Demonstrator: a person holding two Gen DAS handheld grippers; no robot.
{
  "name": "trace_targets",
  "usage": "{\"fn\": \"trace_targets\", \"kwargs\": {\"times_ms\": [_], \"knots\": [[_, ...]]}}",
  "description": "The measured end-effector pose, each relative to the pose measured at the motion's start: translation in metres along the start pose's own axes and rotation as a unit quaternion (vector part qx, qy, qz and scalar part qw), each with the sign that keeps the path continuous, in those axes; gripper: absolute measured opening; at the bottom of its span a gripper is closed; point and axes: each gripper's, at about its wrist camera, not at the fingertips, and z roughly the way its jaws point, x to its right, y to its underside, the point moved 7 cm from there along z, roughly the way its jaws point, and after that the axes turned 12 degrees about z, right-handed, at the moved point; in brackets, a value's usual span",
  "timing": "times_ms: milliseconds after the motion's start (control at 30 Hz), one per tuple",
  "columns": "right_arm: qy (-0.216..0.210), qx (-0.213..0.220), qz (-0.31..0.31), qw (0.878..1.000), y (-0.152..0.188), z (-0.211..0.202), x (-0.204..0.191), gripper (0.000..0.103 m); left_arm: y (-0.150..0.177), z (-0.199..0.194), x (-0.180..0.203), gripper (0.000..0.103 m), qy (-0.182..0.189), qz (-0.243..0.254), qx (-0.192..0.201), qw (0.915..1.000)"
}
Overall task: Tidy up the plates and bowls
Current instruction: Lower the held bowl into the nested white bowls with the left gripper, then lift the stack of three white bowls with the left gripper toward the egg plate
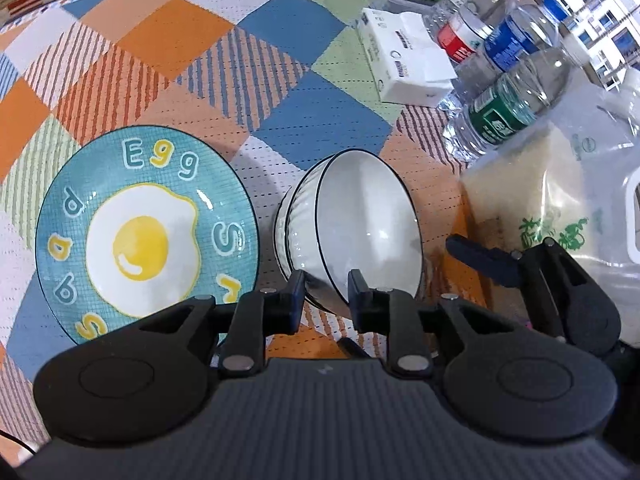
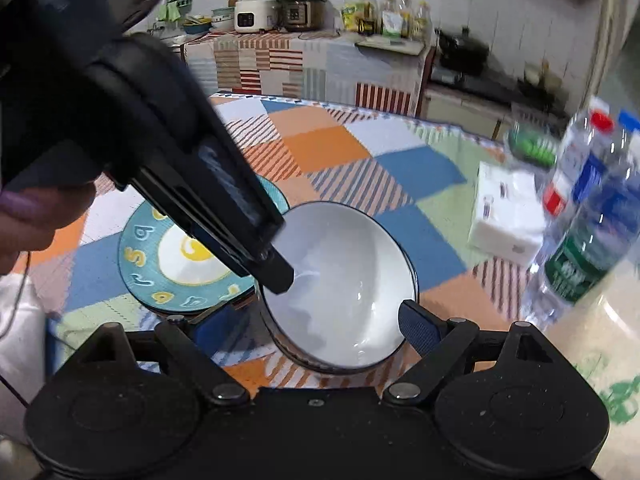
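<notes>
A white bowl (image 1: 352, 228) with a dark rim is tilted in my left gripper (image 1: 326, 300), which is shut on its near rim. A teal plate (image 1: 148, 236) with a fried egg picture lies flat on the tablecloth to its left. In the right wrist view the bowl (image 2: 340, 284) sits between the wide-open fingers of my right gripper (image 2: 316, 324), which holds nothing. The left gripper's finger (image 2: 276, 276) reaches into the bowl from the upper left. The teal plate (image 2: 176, 272) lies behind it to the left, partly hidden.
Several water bottles (image 1: 508, 64) and a white tissue pack (image 1: 404, 60) stand at the right of the checkered tablecloth (image 1: 180, 40). A clear bag of rice (image 1: 560, 200) lies by the bowl's right. A kitchen counter with appliances (image 2: 296, 12) is behind the table.
</notes>
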Motion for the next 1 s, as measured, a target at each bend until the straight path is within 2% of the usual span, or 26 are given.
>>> {"fn": "trace_targets", "kwargs": {"times_ms": [167,333,500,567,667,867,1000], "knots": [[-0.002,-0.004,-0.002,1.000,0.002,0.004,0.001,0.092,0.003,0.006,-0.002,0.017,-0.002,0.002,-0.002,1.0000],[-0.002,-0.001,-0.012,1.000,0.007,-0.002,0.007,0.092,0.006,0.007,-0.002,0.018,-0.013,0.007,0.004,0.9999],[-0.022,0.007,-0.010,1.000,0.012,-0.013,0.014,0.092,0.009,-0.013,-0.005,0.022,-0.007,0.009,0.038,0.9992],[-0.030,0.012,-0.010,0.999,0.014,-0.018,0.015,0.092,0.011,-0.022,-0.010,0.027,0.002,0.000,0.057,0.9984],[-0.041,0.021,-0.014,0.999,0.016,-0.026,0.014,0.093,0.015,-0.028,-0.016,0.028,0.011,-0.016,0.076,0.9970],[-0.049,0.034,-0.061,0.996,0.028,-0.027,0.003,0.095,0.032,-0.022,-0.025,0.031,0.001,-0.021,0.062,0.9979],[-0.049,0.041,-0.053,0.997,0.041,-0.010,0.008,0.095,0.039,-0.015,-0.028,0.031,0.009,-0.022,0.060,0.9979]]}}
